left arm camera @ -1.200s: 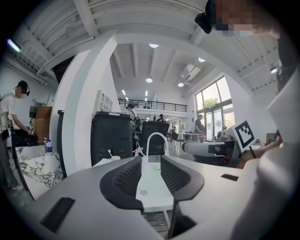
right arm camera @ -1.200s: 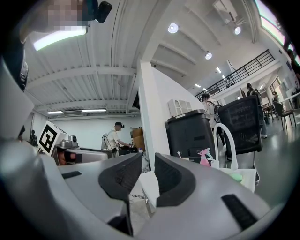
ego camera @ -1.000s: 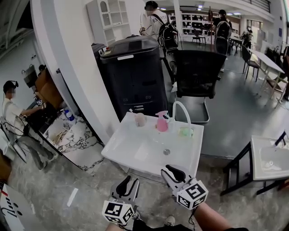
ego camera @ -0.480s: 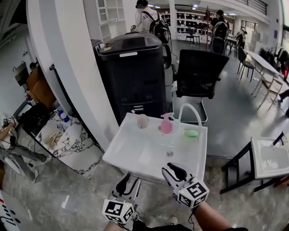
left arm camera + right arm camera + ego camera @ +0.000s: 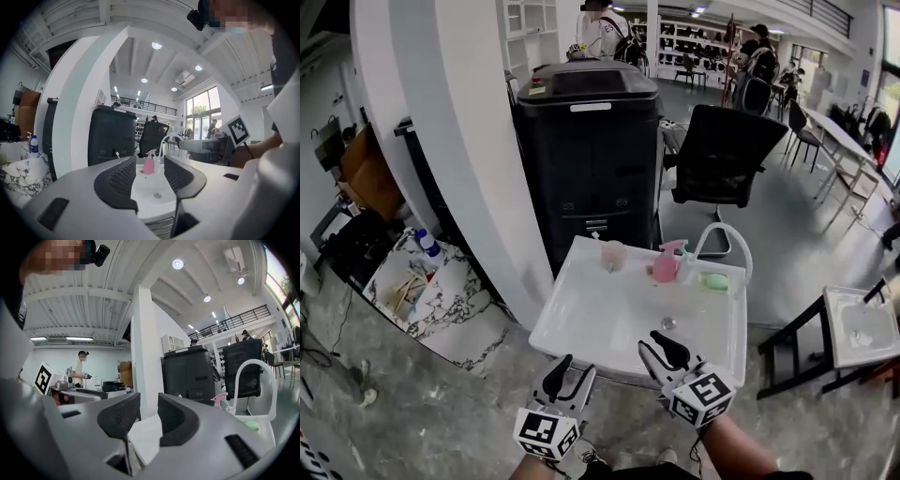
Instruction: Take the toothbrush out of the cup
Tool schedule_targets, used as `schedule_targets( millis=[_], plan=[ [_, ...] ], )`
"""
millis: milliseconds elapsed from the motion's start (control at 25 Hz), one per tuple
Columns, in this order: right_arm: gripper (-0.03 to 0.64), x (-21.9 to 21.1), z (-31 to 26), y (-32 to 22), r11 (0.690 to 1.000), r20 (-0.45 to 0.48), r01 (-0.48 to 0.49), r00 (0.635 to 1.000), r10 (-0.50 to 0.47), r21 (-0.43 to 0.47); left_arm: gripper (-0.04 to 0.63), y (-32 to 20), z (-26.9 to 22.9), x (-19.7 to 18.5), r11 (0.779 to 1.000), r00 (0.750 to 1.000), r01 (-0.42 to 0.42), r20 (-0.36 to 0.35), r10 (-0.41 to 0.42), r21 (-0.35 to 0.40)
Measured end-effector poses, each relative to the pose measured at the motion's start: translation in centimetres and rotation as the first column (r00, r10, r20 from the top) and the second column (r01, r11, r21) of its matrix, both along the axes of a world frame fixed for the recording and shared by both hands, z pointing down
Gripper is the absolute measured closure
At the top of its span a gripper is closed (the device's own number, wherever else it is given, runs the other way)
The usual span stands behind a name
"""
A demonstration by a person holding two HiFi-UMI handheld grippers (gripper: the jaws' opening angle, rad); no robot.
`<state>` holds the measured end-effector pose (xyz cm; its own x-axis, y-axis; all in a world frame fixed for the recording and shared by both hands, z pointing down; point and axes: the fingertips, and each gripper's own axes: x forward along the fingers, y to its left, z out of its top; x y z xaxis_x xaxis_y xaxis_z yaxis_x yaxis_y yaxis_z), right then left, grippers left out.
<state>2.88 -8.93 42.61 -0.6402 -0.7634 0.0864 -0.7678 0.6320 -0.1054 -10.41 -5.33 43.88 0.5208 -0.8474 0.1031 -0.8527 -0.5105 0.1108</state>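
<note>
1. Open workshop floor of grey concrete, with a white pillar [image 5: 441, 141], a black cabinet [image 5: 591, 159] and a black office chair [image 5: 727, 155] behind the work area.
2. A white basin [image 5: 581, 319] stands in front of the cabinet, its drain [image 5: 668, 323] near the front centre.
3. Along the basin's back edge, from left to right: a pale pink cup [image 5: 612, 255], a pink spray bottle [image 5: 666, 265], a green item [image 5: 713, 280]. A white arched tap [image 5: 727, 239] rises behind the last two.
4. The toothbrush [image 5: 116, 154] is in the cup. In the left gripper view its pale end shows in front of the dark cabinet, just left of the spray bottle. In the head view it is too small to make out.
5. Left gripper [image 5: 575, 367]: released. Its jaws have just been opening and stand wide apart with nothing between them; only the distant basin and bottle show through the gap. It is held before the basin's near edge, well apart from the cup.
6. Right gripper [image 5: 654, 342]: released. Its jaws have also just been opening and stand apart, empty; the basin's corner shows through the gap. Its tips overlap the basin's front rim in the head view; contact cannot be confirmed.
7. A marble-patterned slab [image 5: 431, 291] lies left of the pillar, and a second white basin [image 5: 858, 328] stands at far right.
8. Several people are visible in the far background.
</note>
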Motion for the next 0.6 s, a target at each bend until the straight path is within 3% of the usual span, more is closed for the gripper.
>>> schedule_targets(
  millis=[320,600],
  plan=[
    [0.495,-5.2,-0.2,-2.7,0.998,-0.025,-0.063,0.998,0.063,0.016,0.4,-2.3,0.5,-4.8,0.997,0.997,-0.079,-0.011,0.079,-0.001],
    [0.495,-7.4,-1.5,-3.8,0.994,-0.044,-0.099,0.994,0.102,0.049,0.398,-2.6,-0.7,-6.3,0.989,0.99,-0.143,0.002,0.143,0.03]
  ],
)
